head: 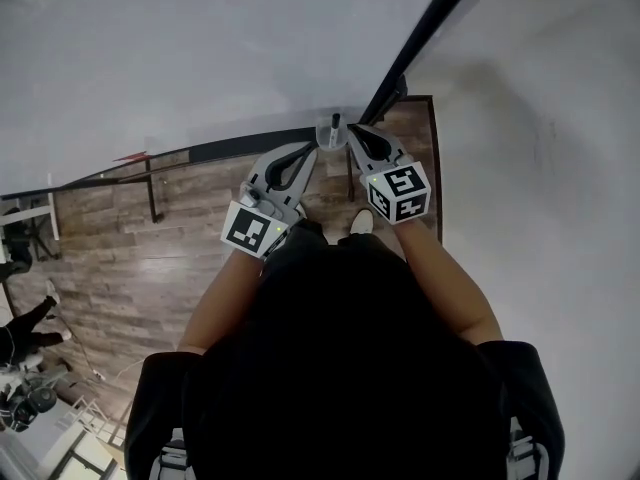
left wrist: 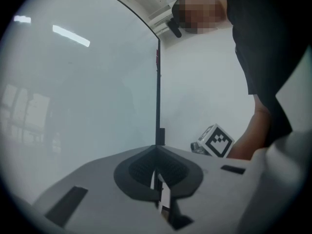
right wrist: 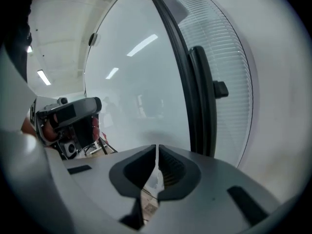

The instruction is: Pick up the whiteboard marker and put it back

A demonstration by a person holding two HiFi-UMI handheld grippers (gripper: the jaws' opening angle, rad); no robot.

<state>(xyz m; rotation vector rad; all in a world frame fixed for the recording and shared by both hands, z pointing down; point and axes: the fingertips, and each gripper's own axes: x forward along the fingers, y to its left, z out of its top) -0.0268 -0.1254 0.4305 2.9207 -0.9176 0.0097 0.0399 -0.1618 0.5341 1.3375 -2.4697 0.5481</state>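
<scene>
- where's the whiteboard marker (head: 335, 123)?
- it's standing up in a little clear cup (head: 324, 136) at the bottom edge of the whiteboard (head: 200, 48). nobody holds it.
- and the grippers?
- the left gripper (head: 312, 151) is pinched closed on nothing. the right gripper (head: 355, 133) is just a crack apart and empty too. its tip is right beside the marker.
- which step is this?
- i think the grab isn't done yet. the right one needs to spread wider, slip round the marker, then squeeze.
</scene>
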